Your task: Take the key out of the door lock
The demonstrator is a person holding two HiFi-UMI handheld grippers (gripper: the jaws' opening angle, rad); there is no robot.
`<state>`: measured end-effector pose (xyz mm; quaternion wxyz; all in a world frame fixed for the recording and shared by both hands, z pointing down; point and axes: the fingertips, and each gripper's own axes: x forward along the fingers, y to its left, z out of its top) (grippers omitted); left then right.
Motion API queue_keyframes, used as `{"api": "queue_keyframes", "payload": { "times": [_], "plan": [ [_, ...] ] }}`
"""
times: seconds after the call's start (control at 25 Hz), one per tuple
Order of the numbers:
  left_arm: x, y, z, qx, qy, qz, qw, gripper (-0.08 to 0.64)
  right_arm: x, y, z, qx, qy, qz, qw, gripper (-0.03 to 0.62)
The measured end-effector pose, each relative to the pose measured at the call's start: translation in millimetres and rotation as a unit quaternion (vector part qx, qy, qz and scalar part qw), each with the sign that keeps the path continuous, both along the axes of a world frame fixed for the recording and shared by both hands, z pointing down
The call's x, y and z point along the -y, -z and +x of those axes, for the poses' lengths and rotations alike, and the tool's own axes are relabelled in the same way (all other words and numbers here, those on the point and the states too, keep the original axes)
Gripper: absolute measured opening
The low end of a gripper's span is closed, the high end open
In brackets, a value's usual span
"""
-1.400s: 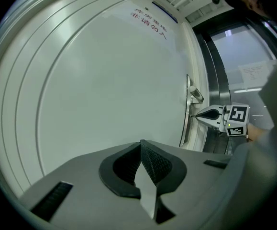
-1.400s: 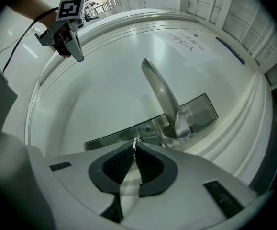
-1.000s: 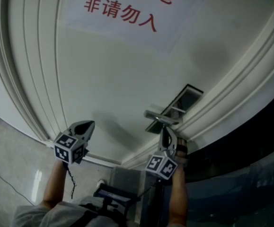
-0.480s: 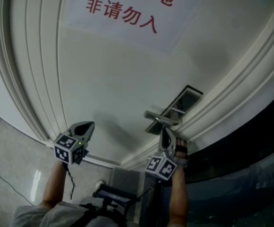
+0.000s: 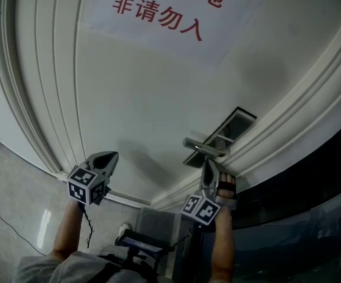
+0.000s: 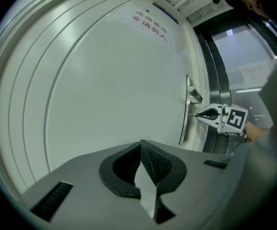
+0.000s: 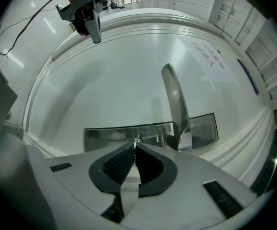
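Observation:
On the white door (image 5: 135, 99), the metal lock plate (image 5: 224, 132) sits at the right edge with a silver lever handle (image 5: 204, 148) on it. My right gripper (image 5: 207, 165) points at the plate just below the handle. In the right gripper view its jaws (image 7: 136, 143) are pressed together on a thin metal key (image 7: 137, 140) at the lock plate (image 7: 152, 131), beside the handle (image 7: 174, 99). The left gripper view shows the right gripper (image 6: 197, 115) meeting the plate (image 6: 185, 116). My left gripper (image 5: 108, 157) hangs shut and empty, left of the lock and off the door.
A white paper notice with red characters (image 5: 164, 13) is stuck higher up on the door. Raised mouldings (image 5: 46, 117) frame the door panel. Dark glass (image 5: 300, 217) lies to the right of the frame. A black cable (image 5: 11, 226) trails over the tiled floor.
The head view has shifted slightly, so door and grippers sit a little lower. Both grippers keep their places relative to the lock.

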<state>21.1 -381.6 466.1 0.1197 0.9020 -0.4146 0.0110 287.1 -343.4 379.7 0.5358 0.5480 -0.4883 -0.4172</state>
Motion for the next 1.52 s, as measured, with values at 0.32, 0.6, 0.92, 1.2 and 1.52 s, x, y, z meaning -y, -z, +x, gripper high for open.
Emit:
{"api": "queue_keyframes", "payload": {
  "times": [0.32,0.6,0.92,1.2,1.52],
  "plan": [
    [0,0,-3,-0.003,-0.002,0.001,1.0,0.008,1,-2,1,-0.021,-0.01,-0.009,1.0,0.02],
    [0,-2,-5,-0.003,-0.001,-0.003,1.0,0.008,-1,0,-1,-0.016,-0.014,-0.006,1.0,0.018],
    [-1,-2,-7,0.0,-0.006,-0.002,1.0,0.008,-12,0,-4,-0.006,-0.008,-0.006,1.0,0.017],
    [-10,3,0,0.003,-0.015,0.005,0.9999,0.008,-21,0,-5,0.003,-0.01,0.004,1.0,0.018],
    [-22,5,5,0.006,-0.024,0.011,0.9996,0.008,-37,0,-3,0.021,-0.014,0.014,1.0,0.018]
  ]
}}
